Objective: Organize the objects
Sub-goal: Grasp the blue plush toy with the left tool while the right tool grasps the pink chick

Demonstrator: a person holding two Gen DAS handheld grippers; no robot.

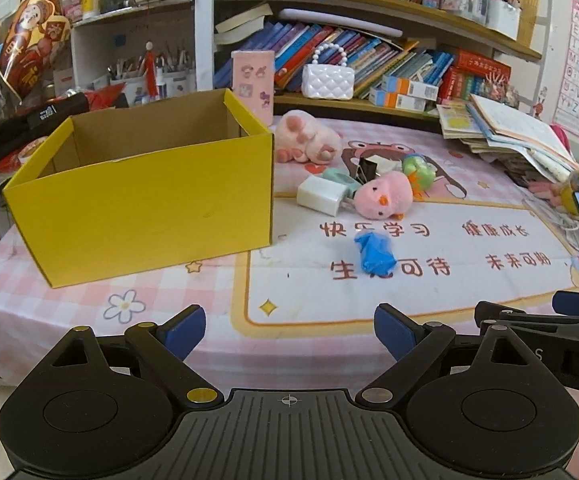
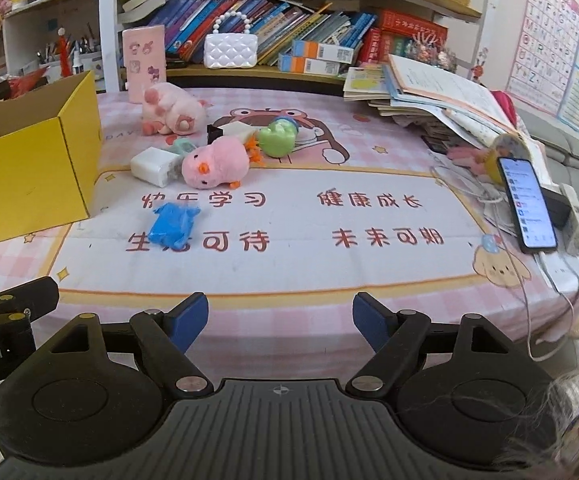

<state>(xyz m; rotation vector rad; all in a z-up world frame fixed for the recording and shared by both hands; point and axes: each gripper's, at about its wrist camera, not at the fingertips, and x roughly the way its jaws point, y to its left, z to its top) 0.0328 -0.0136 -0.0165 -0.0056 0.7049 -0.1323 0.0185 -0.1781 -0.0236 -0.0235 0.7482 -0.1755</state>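
While your left gripper point(image 1: 289, 334) and right gripper point(image 2: 280, 322) both hang spread and empty at the near edge, nothing shows inside the yellow box point(image 1: 145, 196) at left; the blue wad point(image 2: 173, 224), pink chick point(image 2: 215, 164), charger point(image 2: 151, 166) and pink plush point(image 2: 169, 110) all wait right of it.

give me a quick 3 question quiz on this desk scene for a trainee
1. True or false: the yellow box already holds toys.
2. Which lies nearest the grippers? A) pink chick B) blue bag C) green toy
3. Fill in: the jaws of the left gripper and right gripper are both ____.

Key: 1 false, what shows of its inside is bare. 2 B. 3 open.
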